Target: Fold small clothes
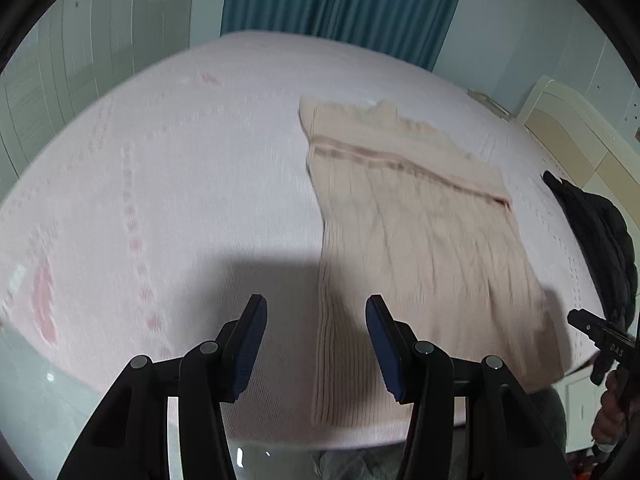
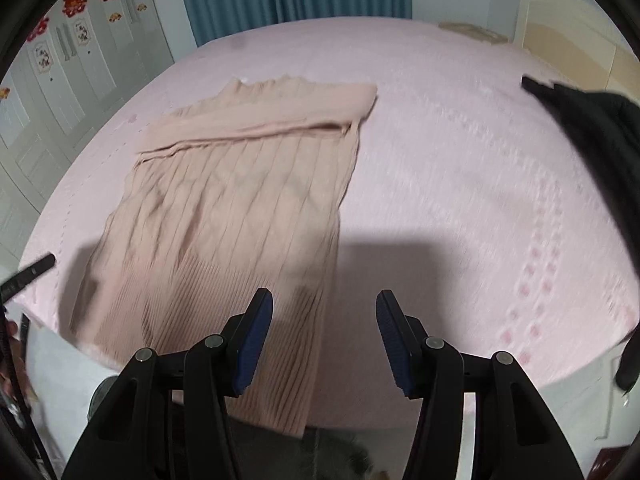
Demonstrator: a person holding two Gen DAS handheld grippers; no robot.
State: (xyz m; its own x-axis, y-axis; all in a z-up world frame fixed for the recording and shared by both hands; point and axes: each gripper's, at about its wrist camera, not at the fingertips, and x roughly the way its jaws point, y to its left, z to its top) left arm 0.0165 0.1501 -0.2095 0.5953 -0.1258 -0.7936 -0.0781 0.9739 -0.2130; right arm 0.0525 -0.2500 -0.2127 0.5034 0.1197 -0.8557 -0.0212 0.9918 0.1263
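A beige ribbed knit garment [image 1: 404, 240] lies flat on the pink bed [image 1: 160, 184], its sleeves folded across the upper part and its hem hanging over the near edge. It also shows in the right wrist view [image 2: 236, 208]. My left gripper [image 1: 316, 344] is open and empty, held above the garment's left edge near the hem. My right gripper [image 2: 324, 340] is open and empty, above the garment's right edge near the hem. The right gripper's tip shows in the left wrist view [image 1: 596, 332], and the left gripper's tip shows in the right wrist view [image 2: 32, 272].
A black garment [image 1: 600, 240] lies at the bed's right side, also in the right wrist view [image 2: 600, 140]. Teal curtains [image 1: 340, 4] hang behind the bed. White wardrobe doors [image 2: 60, 80] stand at the left. A cream headboard [image 1: 572, 136] is at the right.
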